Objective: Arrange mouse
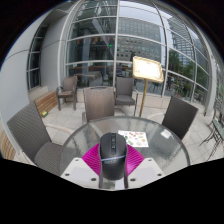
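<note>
A dark grey computer mouse (112, 156) sits lengthwise between my fingers, its nose pointing away from me. My gripper (112, 150) is shut on the mouse. The magenta pads (92, 160) press against its left and right sides. The mouse is held over the near part of a round glass table (165, 150). I cannot tell whether its underside touches the glass.
A small white card with colourful dots (134, 139) lies on the table just beyond the mouse, to the right. Dark wicker chairs (98, 102) stand around the table. A sign stand with a yellowish board (147, 69) stands behind it. Glass building walls lie beyond.
</note>
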